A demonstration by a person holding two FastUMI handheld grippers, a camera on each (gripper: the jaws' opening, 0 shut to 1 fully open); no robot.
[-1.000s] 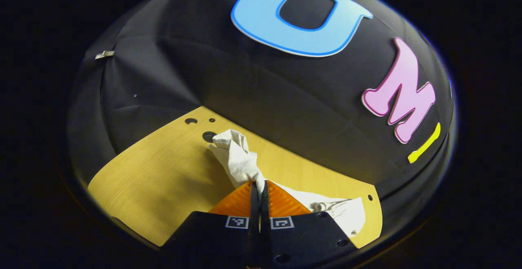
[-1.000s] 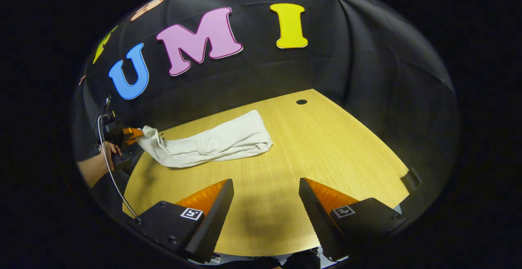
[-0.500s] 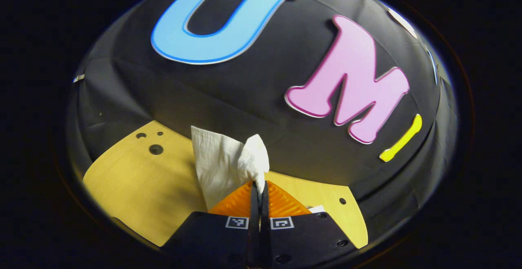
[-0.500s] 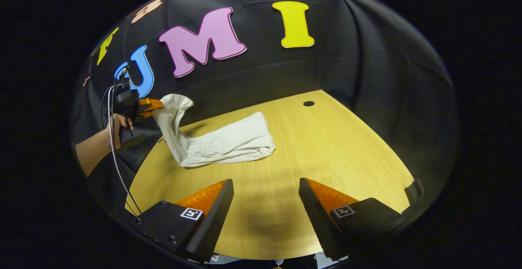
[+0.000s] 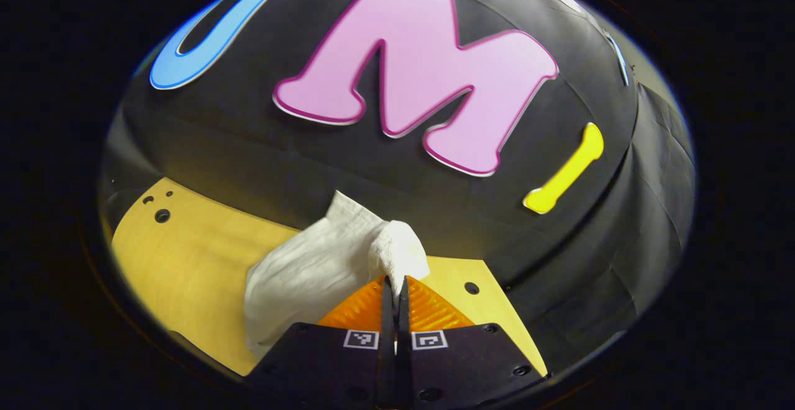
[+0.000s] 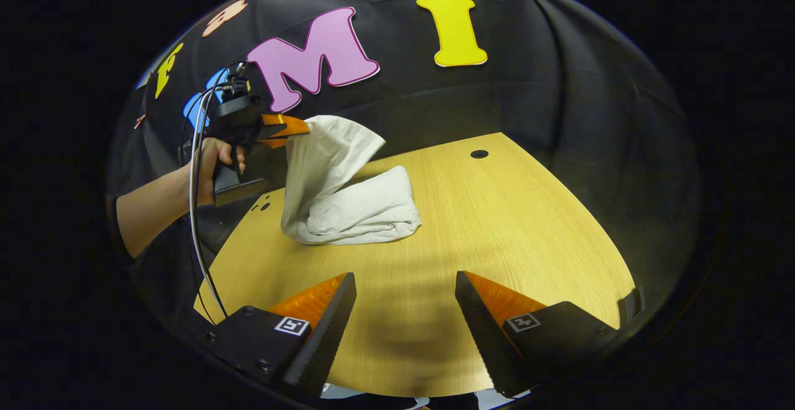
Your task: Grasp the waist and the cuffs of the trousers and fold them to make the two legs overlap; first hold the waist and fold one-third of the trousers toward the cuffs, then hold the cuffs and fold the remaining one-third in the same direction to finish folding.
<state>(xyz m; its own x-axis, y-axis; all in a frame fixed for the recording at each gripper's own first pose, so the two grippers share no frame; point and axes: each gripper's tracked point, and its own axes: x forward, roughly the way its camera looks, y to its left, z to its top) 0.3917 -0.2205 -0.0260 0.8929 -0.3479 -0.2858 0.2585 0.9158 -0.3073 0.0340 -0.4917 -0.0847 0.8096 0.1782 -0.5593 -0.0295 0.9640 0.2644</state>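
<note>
white trousers (image 6: 348, 202), light yellow wood-grain table (image 6: 497, 223)

left gripper (image 6: 292, 128): black body | white cable (image 6: 197, 211) | square markers

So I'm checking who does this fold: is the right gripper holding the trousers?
No: the right gripper hangs open over bare table, apart from the trousers.

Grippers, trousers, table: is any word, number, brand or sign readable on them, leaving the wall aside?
No readable text.
Left gripper: square coded markers, patterns, not letters.
Right gripper: the same kind of markers.
Trousers: no print or tag visible.
Table: plain wood with holes, no writing.
</note>
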